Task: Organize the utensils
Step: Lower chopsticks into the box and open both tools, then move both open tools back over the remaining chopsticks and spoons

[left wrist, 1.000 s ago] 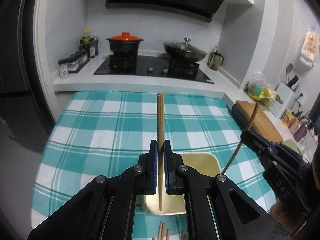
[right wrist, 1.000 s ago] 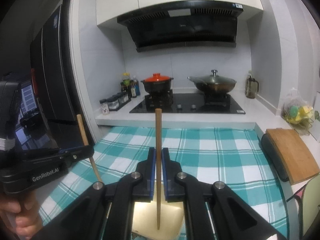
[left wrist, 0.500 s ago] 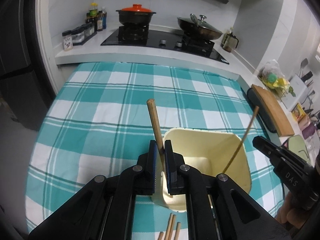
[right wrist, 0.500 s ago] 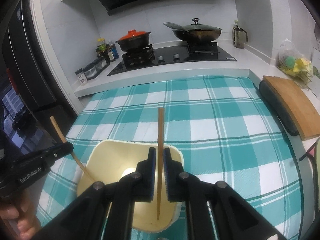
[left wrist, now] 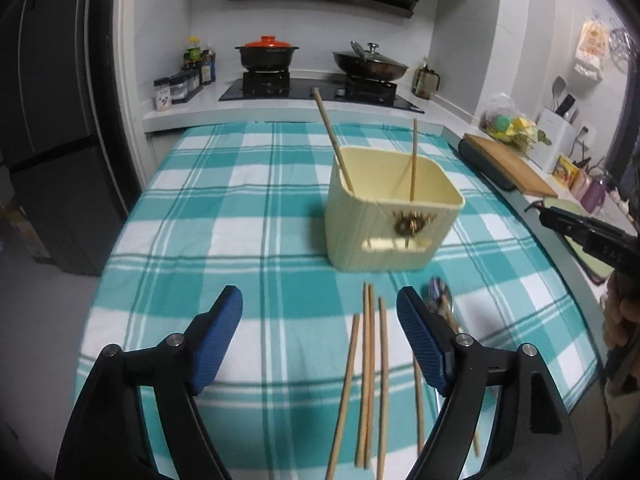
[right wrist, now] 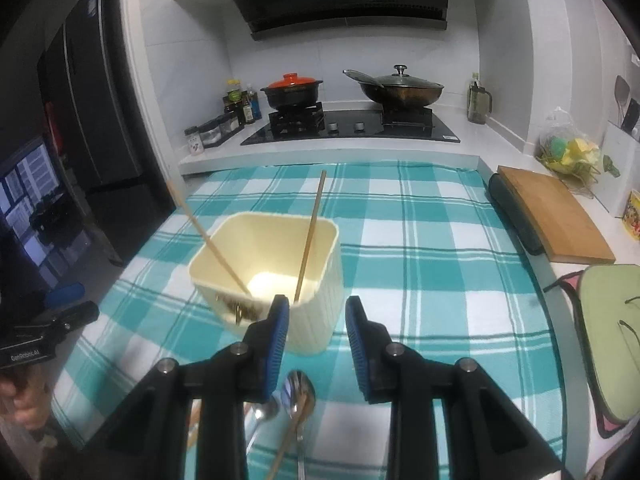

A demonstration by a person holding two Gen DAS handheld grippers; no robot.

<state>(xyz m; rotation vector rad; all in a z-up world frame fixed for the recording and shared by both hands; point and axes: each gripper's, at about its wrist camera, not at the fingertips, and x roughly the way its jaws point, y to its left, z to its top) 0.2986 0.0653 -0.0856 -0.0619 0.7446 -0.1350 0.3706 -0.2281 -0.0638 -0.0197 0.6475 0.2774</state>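
A cream plastic holder [left wrist: 392, 216] [right wrist: 276, 272] stands on the teal checked tablecloth [left wrist: 224, 224]. Two wooden chopsticks lean inside it, one to the left [left wrist: 332, 140] [right wrist: 208, 236], one more upright [left wrist: 413, 160] [right wrist: 310, 236]. Several loose chopsticks [left wrist: 370, 376] lie on the cloth between my left gripper's [left wrist: 320, 340] open, empty fingers. Metal spoons [right wrist: 298, 396] [left wrist: 440, 300] lie below the holder, under my right gripper [right wrist: 316, 340], which is open and empty just in front of the holder.
A stove with a red-lidded pot [left wrist: 266, 54] and a wok [left wrist: 370, 64] stands at the back. A wooden cutting board [right wrist: 556, 216] lies on the right counter. A green mat [right wrist: 612, 312] is at the right edge. A dark fridge [left wrist: 52, 120] stands left.
Both grippers opened and released their chopsticks into the cream holder, then drew back toward me. The chopsticks now lean inside the holder.
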